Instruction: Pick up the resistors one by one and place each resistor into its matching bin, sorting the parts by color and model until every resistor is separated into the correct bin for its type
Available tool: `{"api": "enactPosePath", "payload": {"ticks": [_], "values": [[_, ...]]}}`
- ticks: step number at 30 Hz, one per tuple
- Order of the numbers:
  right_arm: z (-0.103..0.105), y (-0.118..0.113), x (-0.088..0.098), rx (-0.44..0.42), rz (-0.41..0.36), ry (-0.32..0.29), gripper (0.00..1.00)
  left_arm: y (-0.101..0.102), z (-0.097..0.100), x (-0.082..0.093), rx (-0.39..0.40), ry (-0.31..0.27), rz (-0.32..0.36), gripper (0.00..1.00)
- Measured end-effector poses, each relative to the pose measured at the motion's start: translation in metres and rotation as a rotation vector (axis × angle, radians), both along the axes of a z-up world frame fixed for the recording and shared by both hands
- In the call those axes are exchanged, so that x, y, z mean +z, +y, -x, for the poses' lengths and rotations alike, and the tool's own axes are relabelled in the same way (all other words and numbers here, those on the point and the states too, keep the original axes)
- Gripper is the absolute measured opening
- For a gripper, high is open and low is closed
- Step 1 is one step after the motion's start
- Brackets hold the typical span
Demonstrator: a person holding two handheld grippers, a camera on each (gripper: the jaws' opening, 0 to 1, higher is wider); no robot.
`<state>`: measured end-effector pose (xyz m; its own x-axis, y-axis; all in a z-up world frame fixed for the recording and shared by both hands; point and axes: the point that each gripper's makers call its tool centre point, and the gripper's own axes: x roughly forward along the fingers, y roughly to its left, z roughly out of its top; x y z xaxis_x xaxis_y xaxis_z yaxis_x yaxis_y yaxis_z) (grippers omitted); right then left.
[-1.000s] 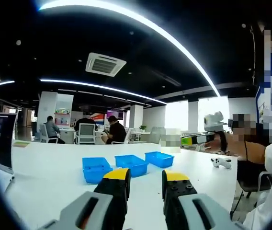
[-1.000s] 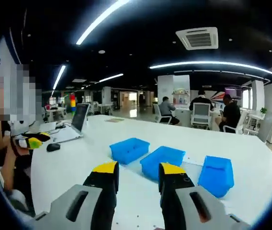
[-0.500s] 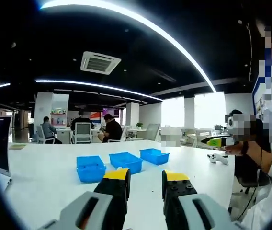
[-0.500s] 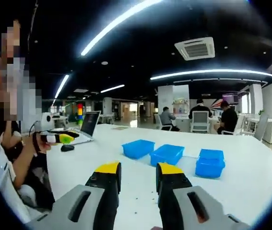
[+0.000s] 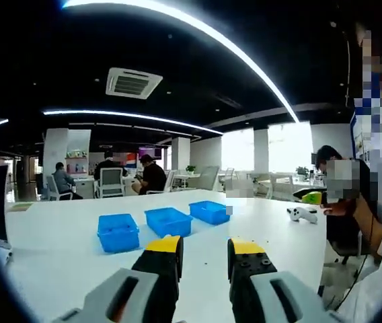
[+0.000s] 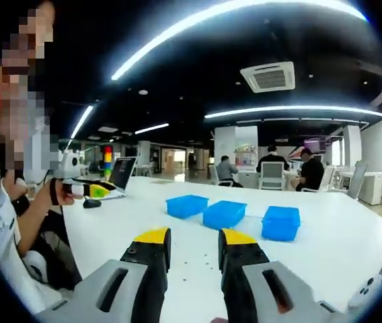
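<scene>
Three blue bins stand in a row on the white table: in the left gripper view they are bin (image 5: 118,232), bin (image 5: 169,221) and bin (image 5: 210,211); in the right gripper view bin (image 6: 186,205), bin (image 6: 224,214) and bin (image 6: 280,222). My left gripper (image 5: 204,252) is open, well short of the bins, with nothing between its yellow-tipped jaws. My right gripper (image 6: 194,245) is open too, with bare tabletop in the gap. Tiny dark specks (image 6: 192,261) dot the table ahead of it, too small to tell what they are. Each gripper appears in the other's view, held by a hand: the right gripper (image 5: 310,197) and the left gripper (image 6: 87,190).
A laptop (image 6: 120,176) and a mouse (image 6: 91,203) sit at one end of the table (image 6: 325,249). A white controller (image 5: 301,214) lies near the other end. Seated people and office chairs (image 5: 110,183) fill the background beyond the table.
Both cameras have drawn back from the bins, which now look smaller and farther off. The jaws of both grippers stand as wide as before.
</scene>
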<state>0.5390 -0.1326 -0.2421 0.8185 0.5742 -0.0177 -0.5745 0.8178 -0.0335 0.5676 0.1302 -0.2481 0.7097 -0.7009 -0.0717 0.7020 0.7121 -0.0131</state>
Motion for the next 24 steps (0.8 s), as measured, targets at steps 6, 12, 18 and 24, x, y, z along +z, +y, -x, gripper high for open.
{"api": "enactPosePath", "payload": {"ticks": [6,12,18,24], "values": [[-0.004,-0.008,0.002,0.000,-0.002,0.009,0.30,-0.014,-0.002,-0.008,-0.025,-0.007,-0.015,0.28],[-0.011,-0.013,0.020,-0.024,-0.041,-0.027,0.29,-0.029,-0.004,-0.019,-0.040,0.009,-0.027,0.29],[-0.012,-0.013,0.012,-0.013,-0.001,-0.010,0.29,-0.040,-0.006,-0.019,-0.049,0.019,-0.044,0.29],[-0.018,-0.012,0.017,-0.004,0.000,-0.026,0.29,-0.045,-0.022,-0.022,-0.044,0.097,-0.118,0.28]]}}
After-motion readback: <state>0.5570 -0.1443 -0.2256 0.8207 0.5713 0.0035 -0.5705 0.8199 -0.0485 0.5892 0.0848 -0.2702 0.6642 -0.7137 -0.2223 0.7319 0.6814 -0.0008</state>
